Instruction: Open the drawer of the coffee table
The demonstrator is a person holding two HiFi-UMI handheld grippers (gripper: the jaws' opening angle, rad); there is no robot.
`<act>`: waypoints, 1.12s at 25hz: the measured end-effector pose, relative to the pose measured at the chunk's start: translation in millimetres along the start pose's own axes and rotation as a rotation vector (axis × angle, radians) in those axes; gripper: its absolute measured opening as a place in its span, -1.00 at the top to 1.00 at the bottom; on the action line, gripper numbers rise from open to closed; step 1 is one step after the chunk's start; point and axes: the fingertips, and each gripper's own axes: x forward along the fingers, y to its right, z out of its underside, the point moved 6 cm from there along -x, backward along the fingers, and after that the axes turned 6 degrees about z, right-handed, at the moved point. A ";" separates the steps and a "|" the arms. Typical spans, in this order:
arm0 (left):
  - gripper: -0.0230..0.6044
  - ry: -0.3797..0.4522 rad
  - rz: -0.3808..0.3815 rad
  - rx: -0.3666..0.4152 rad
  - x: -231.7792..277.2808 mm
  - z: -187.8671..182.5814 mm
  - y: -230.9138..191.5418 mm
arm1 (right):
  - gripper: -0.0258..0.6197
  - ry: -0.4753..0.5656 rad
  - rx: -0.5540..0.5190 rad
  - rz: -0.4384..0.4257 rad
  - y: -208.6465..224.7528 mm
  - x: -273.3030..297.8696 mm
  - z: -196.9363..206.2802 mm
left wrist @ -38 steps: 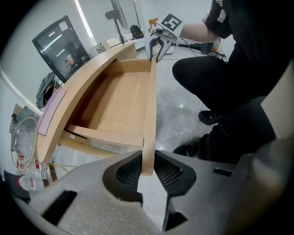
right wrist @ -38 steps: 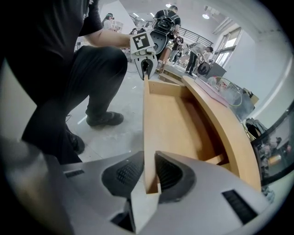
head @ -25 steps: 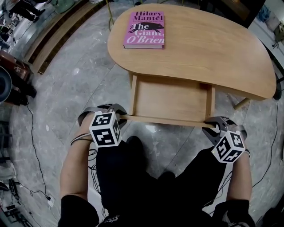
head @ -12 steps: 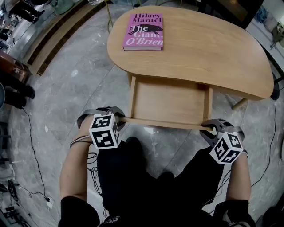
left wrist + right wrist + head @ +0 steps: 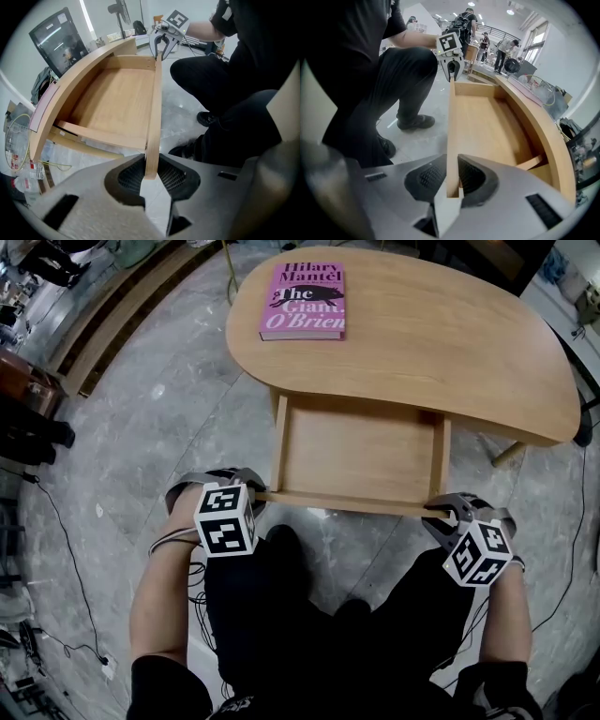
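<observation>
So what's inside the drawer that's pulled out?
Nothing that shows: the pulled-out part of the drawer holds only its bare wooden bottom. Its back end sits under the table top, so anything lying back there is hidden.

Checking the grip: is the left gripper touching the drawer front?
Touching. The left gripper view shows the jaws of the left gripper pressing on both faces of the drawer front, with no gap on either side.
</observation>
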 end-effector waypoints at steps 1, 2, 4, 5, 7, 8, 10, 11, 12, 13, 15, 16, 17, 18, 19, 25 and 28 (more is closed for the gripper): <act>0.64 0.000 0.002 -0.002 1.2 0.9 0.3 | 0.69 0.002 0.002 -0.002 -1.1 1.3 0.2; 0.63 0.002 0.004 -0.006 2.0 1.6 0.3 | 0.69 0.005 0.004 -0.003 -1.9 2.2 0.5; 0.63 0.009 0.009 -0.011 2.5 2.1 -0.2 | 0.69 0.009 0.011 -0.001 -2.4 2.7 1.2; 0.63 0.011 0.011 -0.011 2.7 1.9 -0.5 | 0.69 0.008 0.014 0.000 -2.5 2.5 1.6; 0.63 0.012 0.015 -0.011 3.0 1.6 -0.3 | 0.69 0.002 0.019 0.000 -3.0 2.5 1.8; 0.63 0.010 0.017 -0.011 2.7 1.5 0.2 | 0.68 -0.002 0.019 -0.001 -3.4 2.4 1.5; 0.63 0.006 0.016 -0.006 1.4 1.1 2.2 | 0.69 -0.013 0.005 -0.004 -5.0 0.9 0.2; 0.63 0.005 0.014 -0.004 0.8 0.8 3.4 | 0.69 -0.018 -0.002 -0.005 -5.8 -0.1 -0.3; 0.63 0.005 0.010 -0.003 0.5 0.4 4.4 | 0.69 -0.020 -0.003 -0.007 -6.3 -1.0 -0.3; 0.63 0.006 0.006 -0.003 0.6 0.2 4.9 | 0.69 -0.017 0.002 -0.008 -6.3 -1.5 0.1; 0.63 0.012 0.002 -0.004 1.2 0.3 4.5 | 0.68 -0.005 0.016 -0.002 -5.2 -1.3 1.2; 0.63 0.013 0.002 -0.002 1.2 0.4 4.1 | 0.68 -0.002 0.019 0.003 -4.6 -1.2 1.5; 0.63 0.014 0.002 0.000 1.1 0.6 3.8 | 0.68 -0.003 0.018 0.009 -4.3 -1.1 1.5; 0.63 0.015 0.003 0.001 0.9 0.9 3.7 | 0.68 -0.005 0.015 0.012 -4.3 -1.0 1.1; 0.63 0.016 0.004 0.000 0.7 1.2 3.8 | 0.68 -0.007 0.013 0.013 -4.4 -0.8 0.7; 0.58 0.059 0.013 -0.021 1.4 2.7 1.8 | 0.60 0.033 0.042 0.019 -0.8 -6.2 0.9; 0.43 0.083 0.002 -0.036 0.4 5.2 -1.6 | 0.57 0.065 0.068 0.016 1.0 -9.8 1.5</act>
